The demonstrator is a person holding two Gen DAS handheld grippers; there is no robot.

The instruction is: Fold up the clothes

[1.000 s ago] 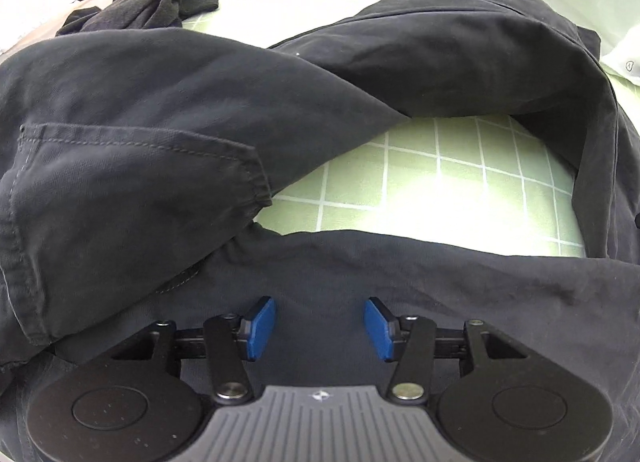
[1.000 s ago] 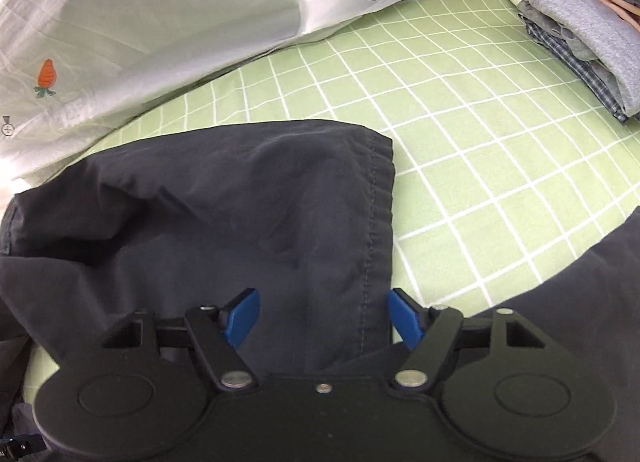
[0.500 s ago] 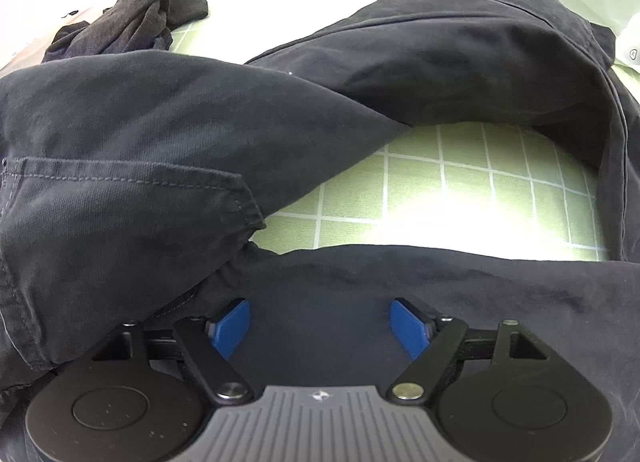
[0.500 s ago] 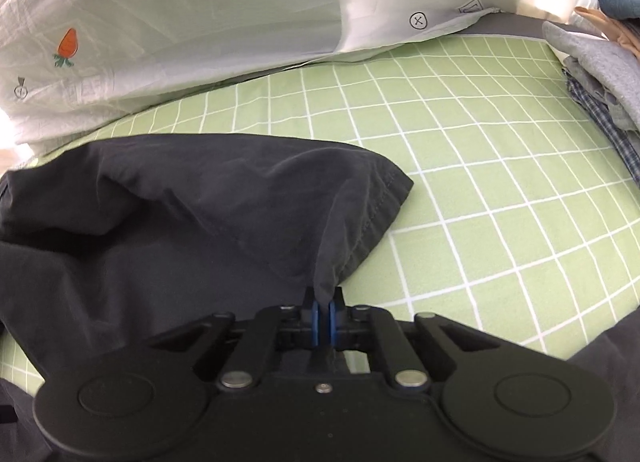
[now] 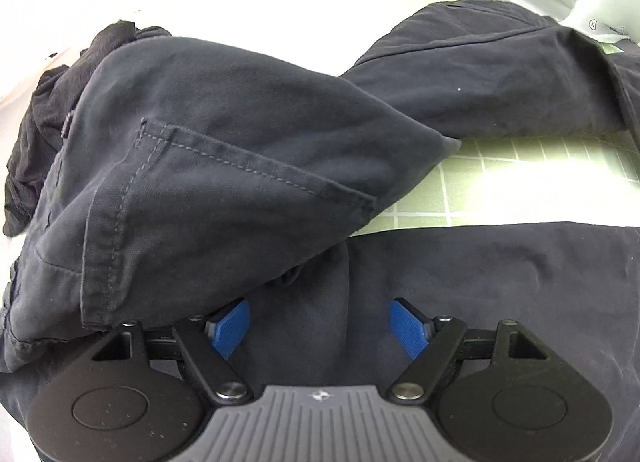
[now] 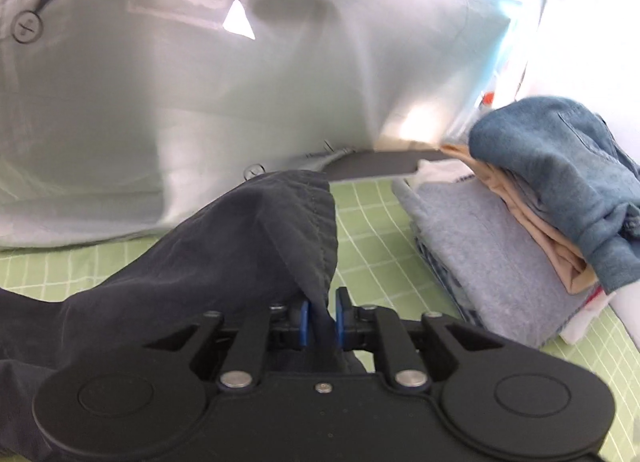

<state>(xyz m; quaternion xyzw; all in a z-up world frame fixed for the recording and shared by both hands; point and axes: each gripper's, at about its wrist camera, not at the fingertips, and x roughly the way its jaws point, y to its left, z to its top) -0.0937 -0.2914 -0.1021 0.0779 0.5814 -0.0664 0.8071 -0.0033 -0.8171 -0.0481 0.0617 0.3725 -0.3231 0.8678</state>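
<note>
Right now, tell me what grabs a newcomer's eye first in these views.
Dark trousers sprawl over the green checked mat, filling the left view. The right hand-held gripper pinches a trouser leg hem, lifted. A stack of folded clothes sits to its right.

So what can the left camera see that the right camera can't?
Only the left wrist view shows the open left hand-held gripper, the trousers' stitched pocket and a crumpled black garment. Only the right wrist view shows the right hand-held gripper pinching a trouser hem, plus a stack of folded clothes topped by a blue piece. Both show the dark trousers and the green checked mat.
</note>
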